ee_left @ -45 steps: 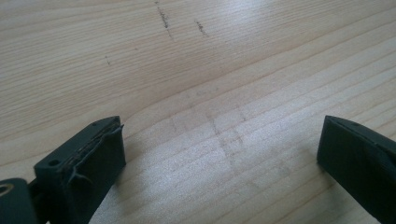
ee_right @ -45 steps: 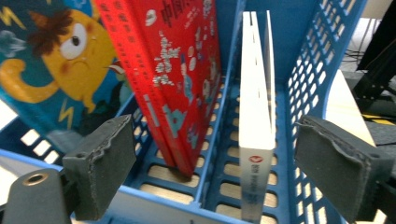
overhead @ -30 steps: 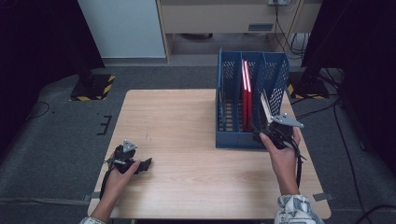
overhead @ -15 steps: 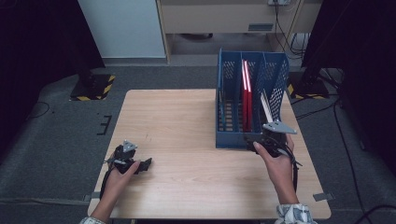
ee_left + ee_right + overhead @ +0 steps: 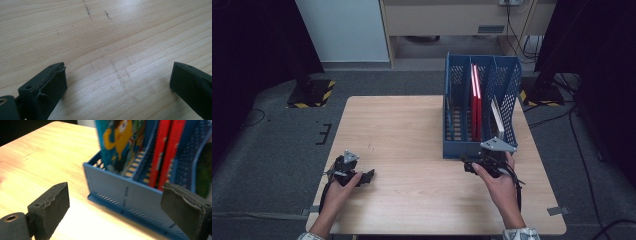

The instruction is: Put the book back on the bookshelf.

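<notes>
A blue mesh file rack stands on the right half of the wooden worktop, divided lengthwise into three compartments. The middle one holds two red books upright, side by side. The right compartment holds one thin pale book, leaning. In the right gripper view a book with a bright cartoon cover stands in the compartment beside the red pair — so four books in all, one rack.

The right claw sits just in front of the rack's near end wall, low over the worktop; its jaws are spread wide, gripping nothing, with the rack's front wall between them in its own view. The left claw rests near the worktop's front left corner, well apart from the rack — jaws also spread, with bare wood between them.
</notes>
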